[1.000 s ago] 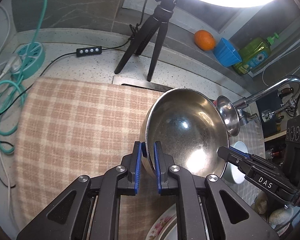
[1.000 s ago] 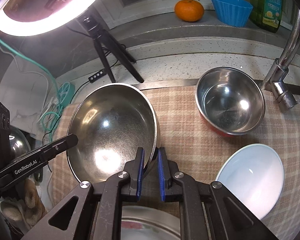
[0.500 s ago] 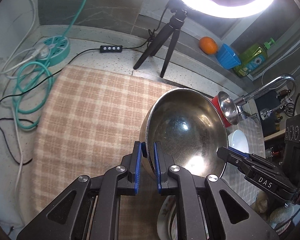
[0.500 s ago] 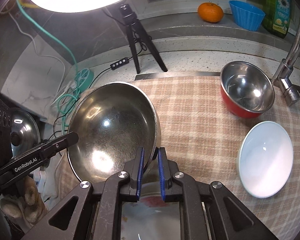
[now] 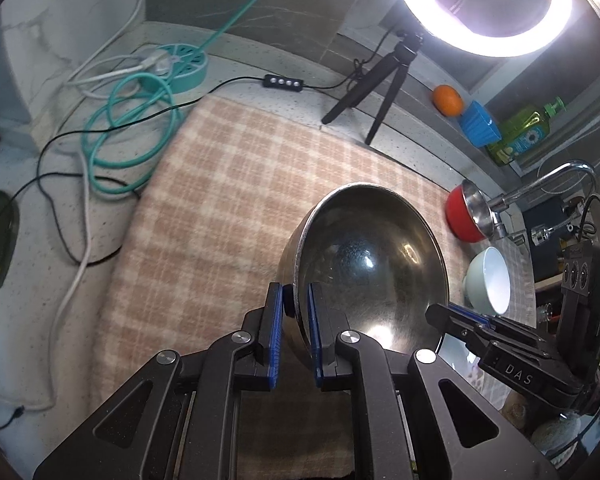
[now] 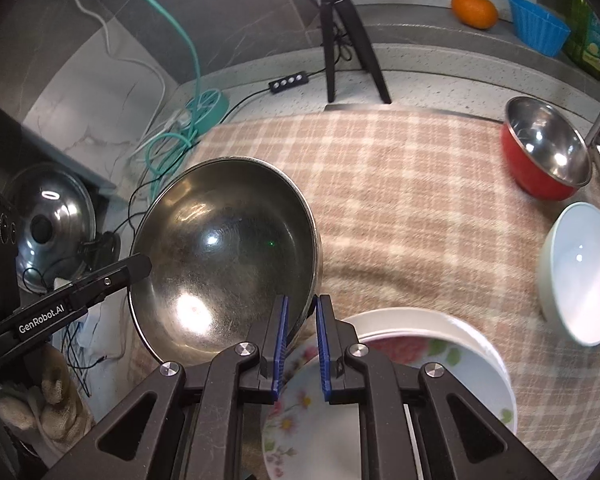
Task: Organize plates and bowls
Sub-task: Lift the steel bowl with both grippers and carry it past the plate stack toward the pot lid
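A large steel bowl [image 5: 370, 264] hangs above the checked cloth [image 5: 228, 208], held by both grippers. My left gripper [image 5: 294, 300] is shut on its left rim. My right gripper [image 6: 300, 312] is shut on its right rim; the bowl also shows in the right wrist view [image 6: 224, 252]. Flowered plates [image 6: 400, 384] lie stacked on the cloth [image 6: 400, 200] below my right gripper. A white bowl [image 6: 580, 272] and a red steel-lined bowl [image 6: 546, 148] stand at the right, also in the left wrist view: white bowl [image 5: 490, 280], red bowl [image 5: 466, 212].
A ring light tripod [image 6: 342, 36], a teal cable reel [image 5: 180, 66] with loose cables, an orange [image 6: 474, 9], a blue cup [image 6: 538, 30] and a soap bottle [image 5: 520, 136] line the back. A tap [image 5: 540, 184] stands right. A pot lid [image 6: 50, 224] lies left.
Both grippers have lifted the large steel bowl up and back toward me; the cloth and other dishes look smaller and farther, and the flowered plates now show fully beneath.
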